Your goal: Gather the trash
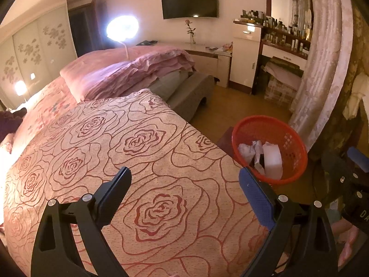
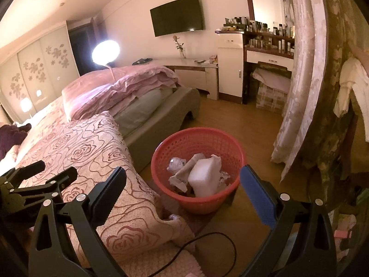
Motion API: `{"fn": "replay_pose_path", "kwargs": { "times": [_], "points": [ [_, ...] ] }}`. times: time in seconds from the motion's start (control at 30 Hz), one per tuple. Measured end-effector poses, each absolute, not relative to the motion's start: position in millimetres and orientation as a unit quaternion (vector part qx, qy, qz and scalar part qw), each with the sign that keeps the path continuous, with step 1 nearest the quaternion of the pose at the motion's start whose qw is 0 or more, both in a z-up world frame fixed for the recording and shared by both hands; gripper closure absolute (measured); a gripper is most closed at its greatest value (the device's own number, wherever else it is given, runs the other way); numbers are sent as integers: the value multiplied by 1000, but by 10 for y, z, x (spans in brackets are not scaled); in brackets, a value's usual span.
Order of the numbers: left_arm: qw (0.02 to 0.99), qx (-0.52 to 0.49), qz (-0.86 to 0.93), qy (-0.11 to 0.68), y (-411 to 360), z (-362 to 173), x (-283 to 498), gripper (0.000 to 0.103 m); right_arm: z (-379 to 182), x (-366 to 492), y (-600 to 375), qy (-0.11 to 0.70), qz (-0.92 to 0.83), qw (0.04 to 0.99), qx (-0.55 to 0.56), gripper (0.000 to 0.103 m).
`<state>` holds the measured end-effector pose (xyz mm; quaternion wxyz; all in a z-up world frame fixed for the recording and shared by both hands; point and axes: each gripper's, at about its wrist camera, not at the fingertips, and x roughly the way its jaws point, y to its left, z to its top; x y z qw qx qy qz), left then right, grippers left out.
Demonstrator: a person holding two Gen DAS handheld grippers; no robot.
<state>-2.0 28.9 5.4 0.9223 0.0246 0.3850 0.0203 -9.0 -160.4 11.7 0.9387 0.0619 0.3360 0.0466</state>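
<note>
A red plastic basket [image 2: 203, 198] stands on the floor beside the bed and holds trash: a white foam block [image 2: 203, 177], crumpled paper [image 2: 176, 162] and a wrapper. My right gripper [image 2: 184, 180] is open and empty, hovering above the basket. My left gripper [image 1: 184, 182] is open and empty above the rose-patterned bedspread [image 1: 115, 150]. The basket [image 1: 293, 138] lies to the left gripper's right, with the foam block [image 1: 273, 159] inside. The left gripper also shows at the left edge of the right wrist view [image 2: 46, 173].
A folded pink duvet [image 2: 120, 87] lies on the bed. A black cable [image 2: 207, 240] runs over the floor by the bed corner. A curtain [image 2: 297, 92] hangs to the right. A dresser with bottles [image 2: 265, 34] and a wall TV [image 2: 177, 16] stand behind.
</note>
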Motion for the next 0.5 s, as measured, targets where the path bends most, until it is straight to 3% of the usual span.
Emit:
{"fn": "replay_pose_path", "kwargs": {
  "times": [0.5],
  "points": [
    [922, 29, 19, 386, 269, 31, -9, 12, 117, -86, -1612, 339, 46, 938, 62, 7]
  ]
}}
